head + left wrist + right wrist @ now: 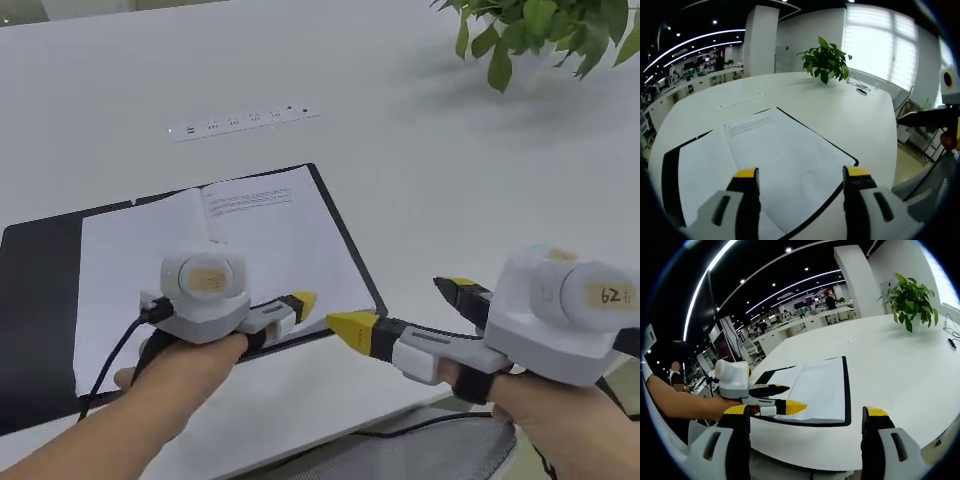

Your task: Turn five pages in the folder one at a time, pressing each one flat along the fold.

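The black folder (40,300) lies open on the white table, with white pages (270,240) spread on both sides and a few printed lines at the top of the right page. My left gripper (290,315) is open over the folder's near right corner, with nothing between its jaws; its own view looks across the pages (780,150). To the right of the folder, my right gripper (400,305) hovers open over the table's front edge, pointing left. In its own view the right gripper (806,412) faces the folder (820,385) and the left gripper (785,397).
A white power strip (245,120) is set into the table beyond the folder. A potted plant (540,30) stands at the far right. The table's front edge runs just below the grippers, with a grey mesh chair (400,455) under it.
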The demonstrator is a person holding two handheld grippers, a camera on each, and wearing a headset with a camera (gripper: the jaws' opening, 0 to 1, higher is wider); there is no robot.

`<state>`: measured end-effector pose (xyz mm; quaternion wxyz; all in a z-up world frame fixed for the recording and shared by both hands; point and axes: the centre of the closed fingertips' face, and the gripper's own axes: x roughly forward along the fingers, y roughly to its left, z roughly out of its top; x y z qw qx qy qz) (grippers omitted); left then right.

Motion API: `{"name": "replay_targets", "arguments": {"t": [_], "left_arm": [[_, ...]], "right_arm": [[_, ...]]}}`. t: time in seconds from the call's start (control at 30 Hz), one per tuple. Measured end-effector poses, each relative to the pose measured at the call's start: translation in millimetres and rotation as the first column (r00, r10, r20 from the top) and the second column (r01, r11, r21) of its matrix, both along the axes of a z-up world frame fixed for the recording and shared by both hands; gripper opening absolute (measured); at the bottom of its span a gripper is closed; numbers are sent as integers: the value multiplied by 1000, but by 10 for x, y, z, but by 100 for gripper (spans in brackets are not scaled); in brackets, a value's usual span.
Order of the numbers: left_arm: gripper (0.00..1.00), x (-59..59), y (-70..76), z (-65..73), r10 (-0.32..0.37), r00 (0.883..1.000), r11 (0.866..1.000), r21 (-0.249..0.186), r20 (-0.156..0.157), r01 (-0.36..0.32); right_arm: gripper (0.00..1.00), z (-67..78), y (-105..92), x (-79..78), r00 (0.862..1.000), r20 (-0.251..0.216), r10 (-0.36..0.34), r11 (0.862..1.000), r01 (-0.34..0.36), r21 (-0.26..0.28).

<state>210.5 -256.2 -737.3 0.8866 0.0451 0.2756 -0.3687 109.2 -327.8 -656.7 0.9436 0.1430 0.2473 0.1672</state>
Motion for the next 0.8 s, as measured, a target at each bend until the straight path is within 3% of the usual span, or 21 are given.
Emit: {"name": "replay_targets", "arguments": {"t": [0.2,0.5,0.73,0.77,0.8], "left_arm": [[65,-27,-236,-119,-26,1000,1000,7,-9,26],[62,-14,-396,-232,-32,999,999,18,-12,32],[57,33,-501,-306,-35,999,999,38,31,34],[55,29,-496,-339,-35,999,998,51,33,33],[53,16,-459,-415,-39,999,995,91,36,36]], "right_arm": [[91,-22,-34,7,1000,-5,-13,1000,13,26],[91,-80,-64,9,999,-17,-28,998,29,55],[91,-109,-70,13,999,-21,-30,997,31,66],[91,-112,-72,15,999,-22,-30,997,32,68],[91,-119,-71,15,999,-26,-29,997,30,71]]}}
